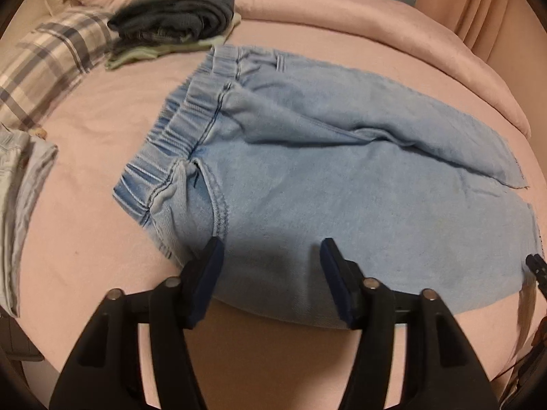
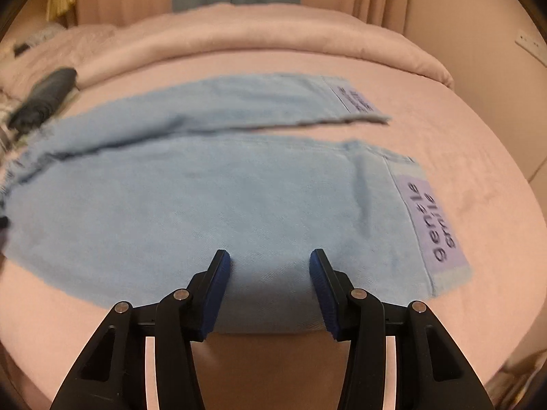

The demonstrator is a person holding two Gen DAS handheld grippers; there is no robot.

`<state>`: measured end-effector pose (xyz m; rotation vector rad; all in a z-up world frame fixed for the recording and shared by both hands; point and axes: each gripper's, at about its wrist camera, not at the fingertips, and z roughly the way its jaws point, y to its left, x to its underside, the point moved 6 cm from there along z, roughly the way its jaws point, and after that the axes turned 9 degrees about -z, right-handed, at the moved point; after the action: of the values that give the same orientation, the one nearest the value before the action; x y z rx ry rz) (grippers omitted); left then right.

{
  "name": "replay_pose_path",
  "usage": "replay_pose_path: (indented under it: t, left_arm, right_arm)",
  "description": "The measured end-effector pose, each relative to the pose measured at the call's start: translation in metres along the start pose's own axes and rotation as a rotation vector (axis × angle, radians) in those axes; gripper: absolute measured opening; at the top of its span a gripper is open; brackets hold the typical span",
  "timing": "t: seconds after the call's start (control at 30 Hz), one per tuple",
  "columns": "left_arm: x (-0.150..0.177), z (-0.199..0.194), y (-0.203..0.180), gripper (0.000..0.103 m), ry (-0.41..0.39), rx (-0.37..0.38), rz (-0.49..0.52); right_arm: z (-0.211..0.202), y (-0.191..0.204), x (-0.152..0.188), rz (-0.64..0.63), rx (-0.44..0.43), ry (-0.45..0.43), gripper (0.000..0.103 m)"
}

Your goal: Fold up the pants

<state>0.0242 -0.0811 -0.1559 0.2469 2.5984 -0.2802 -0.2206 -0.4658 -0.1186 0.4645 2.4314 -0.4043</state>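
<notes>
Light blue denim pants (image 1: 342, 177) lie flat on the pink bed (image 1: 102, 136). In the left wrist view the elastic waistband (image 1: 177, 126) is on the left and the legs run off to the right. My left gripper (image 1: 270, 244) hangs open over the near edge of the seat, just right of the waistband, with nothing pinched between its blue pads. The right wrist view shows both legs (image 2: 205, 198) side by side, each with a purple lettered patch (image 2: 430, 222) at the hem. My right gripper (image 2: 269, 256) is open over the near edge of the closer leg.
A stack of folded dark clothes (image 1: 177, 10) sits at the back left, beside a plaid pillow (image 1: 51, 61). Another folded pale garment (image 1: 24, 184) lies at the left edge. A rolled pink duvet (image 2: 273, 41) lines the far side, with curtains behind it.
</notes>
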Motion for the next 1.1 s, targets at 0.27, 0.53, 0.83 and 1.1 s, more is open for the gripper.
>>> replay_pose_path:
  t: [0.27, 0.53, 0.83, 1.1]
  left_arm:
    - [-0.009, -0.001, -0.001, 0.087, -0.034, -0.018, 0.022]
    - [-0.048, -0.008, 0.017, 0.088, -0.04, 0.032, 0.054]
    - [-0.149, 0.032, 0.002, 0.089, -0.099, 0.055, 0.176]
    - [-0.215, 0.116, -0.001, 0.089, 0.057, 0.045, 0.271]
  right_arm:
    - [0.018, 0.087, -0.02, -0.132, -0.331, 0.021, 0.059]
    - [0.009, 0.14, -0.058, -0.358, -0.467, 0.066, 0.075]
    - [0.045, 0.176, -0.158, -0.428, -0.445, -0.118, 0.075]
    - [0.131, 0.193, -0.234, -0.55, -0.358, -0.04, 0.075]
